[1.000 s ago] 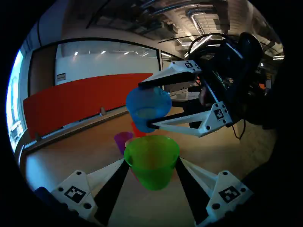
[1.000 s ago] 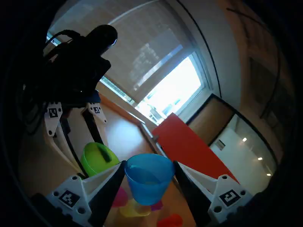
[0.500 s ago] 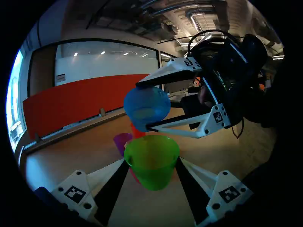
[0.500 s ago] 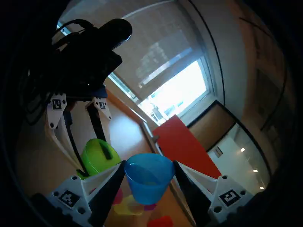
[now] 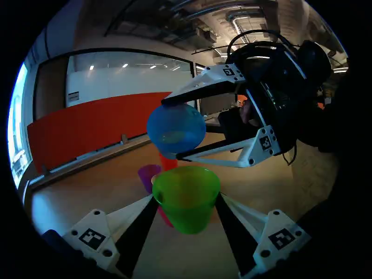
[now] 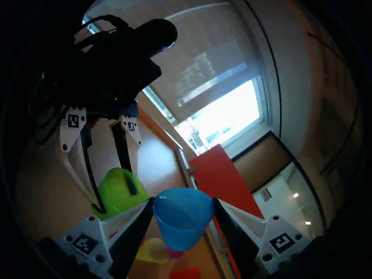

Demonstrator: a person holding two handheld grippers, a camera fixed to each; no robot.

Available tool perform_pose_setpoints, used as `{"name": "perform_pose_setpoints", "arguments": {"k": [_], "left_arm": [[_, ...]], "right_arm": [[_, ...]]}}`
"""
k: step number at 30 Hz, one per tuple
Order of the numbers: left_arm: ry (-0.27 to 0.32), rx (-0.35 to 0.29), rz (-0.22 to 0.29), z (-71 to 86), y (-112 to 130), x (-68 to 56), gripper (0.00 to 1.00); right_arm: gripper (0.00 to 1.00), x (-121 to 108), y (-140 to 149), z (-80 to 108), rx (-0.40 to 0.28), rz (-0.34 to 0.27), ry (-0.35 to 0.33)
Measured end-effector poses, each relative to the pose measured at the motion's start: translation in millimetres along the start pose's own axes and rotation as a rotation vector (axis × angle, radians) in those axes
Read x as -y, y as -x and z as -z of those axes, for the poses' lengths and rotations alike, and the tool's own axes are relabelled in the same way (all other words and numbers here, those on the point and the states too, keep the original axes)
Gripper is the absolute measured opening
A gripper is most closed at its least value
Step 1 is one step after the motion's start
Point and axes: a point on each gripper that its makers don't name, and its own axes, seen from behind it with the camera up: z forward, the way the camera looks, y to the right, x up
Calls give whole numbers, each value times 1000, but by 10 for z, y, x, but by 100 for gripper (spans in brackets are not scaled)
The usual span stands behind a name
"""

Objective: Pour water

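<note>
Left gripper (image 5: 186,197): its two white fingers were clamped on either side of a green plastic cup (image 5: 187,211), held upright with the mouth open to the ceiling.
Right gripper (image 5: 171,131): its fingers pinched a blue plastic cup (image 5: 176,126) top and bottom, carried by a person's hand (image 5: 245,114) behind a dark camera housing.
Blue cup position: in the air, above the green cup's rim and a little to the far side of it, not touching it.
Blue cup axis: tipped well over, its mouth turned toward the left gripper's camera, so its long axis ran nearer level than upright.
Contents: a pale patch low in the blue cup looked like a little water; no stream was visible.
Key relation: the receiving mouth lay directly below and slightly nearer than the pouring lip, so any pour had to fall down and toward the left gripper.
Left gripper view showed: the vertical gap between the two cups, plus a purple cup (image 5: 148,174) and a red cup (image 5: 167,162) standing on the wooden table (image 5: 83,190) beyond.
Right gripper view showed: the blue cup's inside from behind, the green cup off to the left and tilted in frame, and a yellow cup (image 6: 156,249) below.
Judgement: the pour seemed about to begin; overshooting the green rim was the risk.
</note>
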Motion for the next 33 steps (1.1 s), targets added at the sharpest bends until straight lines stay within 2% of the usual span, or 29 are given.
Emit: {"name": "perform_pose_setpoints", "arguments": {"k": [14, 33], "left_arm": [[0, -4, 0, -17, -14, 4, 85], [-4, -6, 2, -16, -24, 19, 85]], "right_arm": [[93, 20, -52, 22, 4, 74, -8], [92, 97, -144, 46, 4, 141, -20]]}}
